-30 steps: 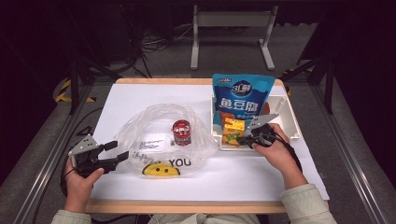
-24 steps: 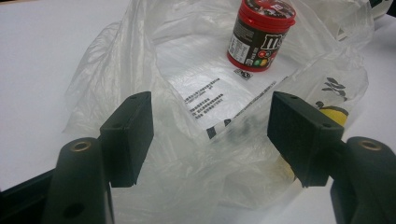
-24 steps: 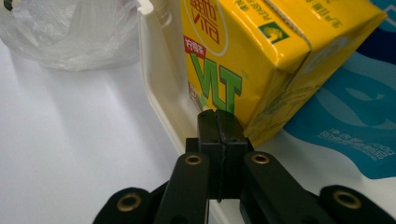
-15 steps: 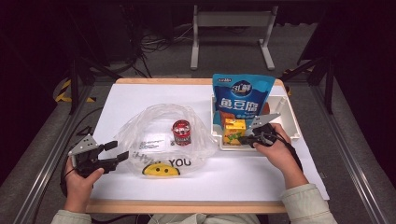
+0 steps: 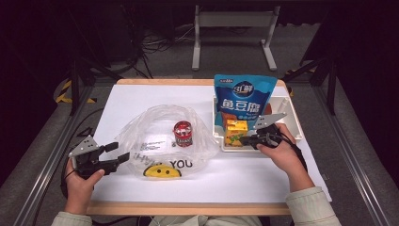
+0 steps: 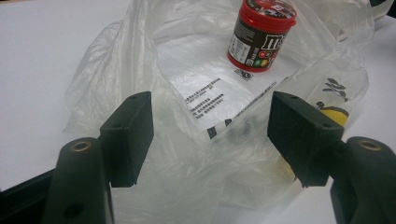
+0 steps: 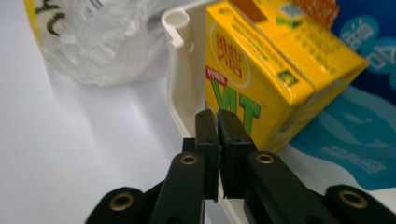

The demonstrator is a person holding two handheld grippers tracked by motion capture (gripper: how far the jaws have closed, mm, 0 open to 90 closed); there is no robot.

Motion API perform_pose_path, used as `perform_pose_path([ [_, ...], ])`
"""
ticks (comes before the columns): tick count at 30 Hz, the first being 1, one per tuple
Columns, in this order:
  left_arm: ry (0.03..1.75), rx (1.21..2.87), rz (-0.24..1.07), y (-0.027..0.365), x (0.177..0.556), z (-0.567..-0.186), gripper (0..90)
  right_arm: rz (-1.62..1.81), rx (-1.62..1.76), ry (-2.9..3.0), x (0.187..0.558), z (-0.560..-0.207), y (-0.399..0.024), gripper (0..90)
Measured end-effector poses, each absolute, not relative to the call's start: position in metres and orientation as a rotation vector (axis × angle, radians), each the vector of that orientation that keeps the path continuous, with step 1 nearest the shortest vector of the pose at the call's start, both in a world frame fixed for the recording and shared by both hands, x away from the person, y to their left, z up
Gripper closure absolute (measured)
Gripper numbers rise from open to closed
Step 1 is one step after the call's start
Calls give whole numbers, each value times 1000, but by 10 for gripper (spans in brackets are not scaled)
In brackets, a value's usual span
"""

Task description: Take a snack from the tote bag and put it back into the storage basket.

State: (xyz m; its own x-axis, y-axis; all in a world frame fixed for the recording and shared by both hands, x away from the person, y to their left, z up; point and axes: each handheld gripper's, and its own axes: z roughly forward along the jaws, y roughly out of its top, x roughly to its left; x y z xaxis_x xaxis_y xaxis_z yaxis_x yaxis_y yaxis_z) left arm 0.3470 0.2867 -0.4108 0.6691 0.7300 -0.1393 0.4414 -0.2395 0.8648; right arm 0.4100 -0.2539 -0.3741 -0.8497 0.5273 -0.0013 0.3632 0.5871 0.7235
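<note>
yellow carton (image 7: pixel 261 88), just beyond near-shut jaws

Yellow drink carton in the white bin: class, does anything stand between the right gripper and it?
Nothing visible does. The right gripper, jaws almost closed with nothing between them, points straight at the yellow drink carton, just inside the white bin wall.

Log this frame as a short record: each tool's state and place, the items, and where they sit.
left tool: open, jaws either side of the bag's edge, not pressing
right tool: jaws almost together, just been opening, nothing between them, at the carton by the bin wall
bag: clear plastic, lying flat on the table
can: red, upright, inside the bag
carton: yellow, in the bin
bin: white, right of the bag
pouch: blue, upright in the bin
</note>
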Motion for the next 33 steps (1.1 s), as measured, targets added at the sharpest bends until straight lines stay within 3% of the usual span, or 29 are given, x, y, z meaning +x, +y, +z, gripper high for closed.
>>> perform_pose_path([
  [5,926,1879,362,287,347,-410,322,1188,700,2581,402,-357,-244,716],
  [12,920,1879,368,286,347,-409,322,1296,683,2507,396,-341,-225,453],
  [16,921,1869,372,286,346,-408,322,1312,674,2490,396,-333,-211,363],
  [33,918,1867,373,287,347,-407,322,1319,658,2498,405,-322,-166,220],
])
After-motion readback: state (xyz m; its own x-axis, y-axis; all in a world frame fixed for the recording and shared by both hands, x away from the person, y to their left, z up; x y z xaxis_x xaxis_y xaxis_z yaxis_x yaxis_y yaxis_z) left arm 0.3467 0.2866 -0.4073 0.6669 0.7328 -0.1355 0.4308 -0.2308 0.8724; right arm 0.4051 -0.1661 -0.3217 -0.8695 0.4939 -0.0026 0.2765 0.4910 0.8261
